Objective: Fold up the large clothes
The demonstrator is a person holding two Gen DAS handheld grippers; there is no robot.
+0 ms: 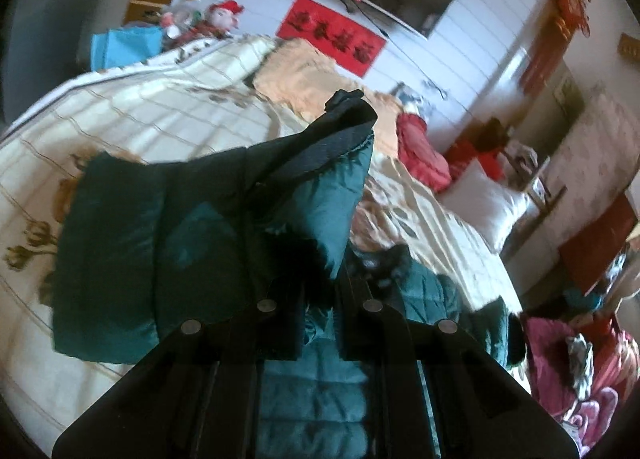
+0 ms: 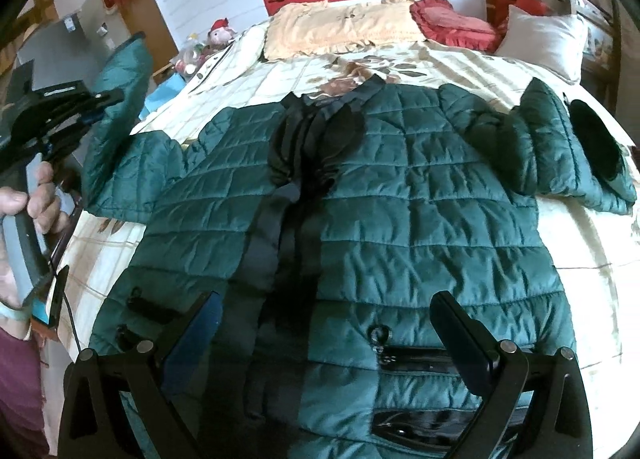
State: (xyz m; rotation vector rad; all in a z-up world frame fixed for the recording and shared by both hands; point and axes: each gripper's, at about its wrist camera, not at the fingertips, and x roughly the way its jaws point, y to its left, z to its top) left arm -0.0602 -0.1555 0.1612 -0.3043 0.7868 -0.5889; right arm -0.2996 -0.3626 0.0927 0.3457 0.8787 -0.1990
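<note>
Left wrist view: left gripper [image 1: 320, 279] is seen closed on the jacket sleeve [image 1: 224, 219], which is lifted above the bed [image 1: 140, 107].

Right wrist view: right gripper [image 2: 326, 323] is held wide open, empty, over the green quilted jacket [image 2: 400, 199], spread flat on the bed.

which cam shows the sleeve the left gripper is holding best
The right wrist view: it shows the lifted sleeve whole, from the jacket body to the left gripper shut on it. The left wrist view shows only the cuff end close up, partly blurred.
</note>
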